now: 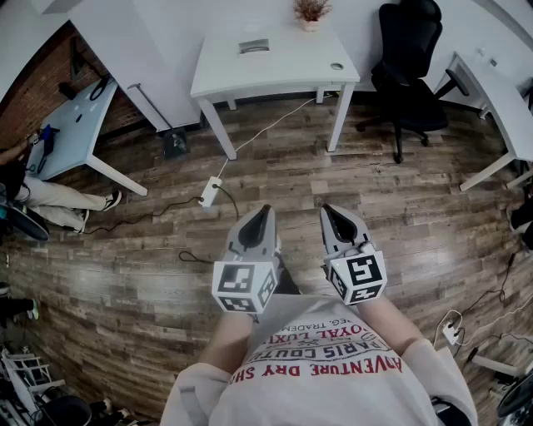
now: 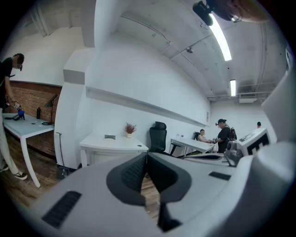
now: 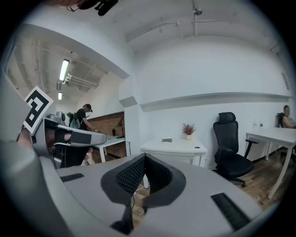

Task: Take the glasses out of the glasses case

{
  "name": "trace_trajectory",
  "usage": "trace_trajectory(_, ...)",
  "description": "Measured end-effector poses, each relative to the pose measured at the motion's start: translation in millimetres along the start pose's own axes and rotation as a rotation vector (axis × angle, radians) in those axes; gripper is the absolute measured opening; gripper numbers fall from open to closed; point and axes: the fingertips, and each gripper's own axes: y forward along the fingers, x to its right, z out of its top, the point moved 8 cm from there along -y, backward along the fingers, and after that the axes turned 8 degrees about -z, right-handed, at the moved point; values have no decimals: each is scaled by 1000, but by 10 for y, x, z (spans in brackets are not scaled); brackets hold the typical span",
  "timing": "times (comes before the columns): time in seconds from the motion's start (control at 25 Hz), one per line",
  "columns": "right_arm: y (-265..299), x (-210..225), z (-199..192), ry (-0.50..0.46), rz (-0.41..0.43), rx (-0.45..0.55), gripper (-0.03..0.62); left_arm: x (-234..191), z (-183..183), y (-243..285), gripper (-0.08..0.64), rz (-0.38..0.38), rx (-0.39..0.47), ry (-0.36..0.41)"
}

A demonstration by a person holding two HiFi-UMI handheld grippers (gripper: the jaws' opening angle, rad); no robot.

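Note:
A small flat grey case lies on the white table across the room; it also shows as the case and the case in the two gripper views. No glasses are visible. I hold both grippers close to my chest, above the wooden floor and far from the table. The left gripper is shut with nothing in its jaws, its tips meeting in the left gripper view. The right gripper is shut and empty too, its jaws closed in the right gripper view.
A potted plant and a small round item share the white table. A black office chair stands to its right. A power strip and cables lie on the floor. More desks flank the room, with people at them.

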Motion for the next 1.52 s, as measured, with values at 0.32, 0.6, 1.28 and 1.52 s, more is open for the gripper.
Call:
trace_trajectory(0.32, 72, 39, -56, 7, -1, -24, 12, -45, -41, 102, 9, -3, -11, -26)
trace_trajectory(0.6, 172, 100, -90, 62, -16, -31, 12, -127, -88, 211, 9, -5, -45, -42)
trace_trajectory(1.28, 1693, 0, 113, 60, -6, -115, 12, -1531, 133, 1022, 9, 10, -101, -110)
trace_trajectory(1.52, 2436, -50, 336, 33, -22, -122, 12, -2263, 359, 1410, 9, 9, -87, -122)
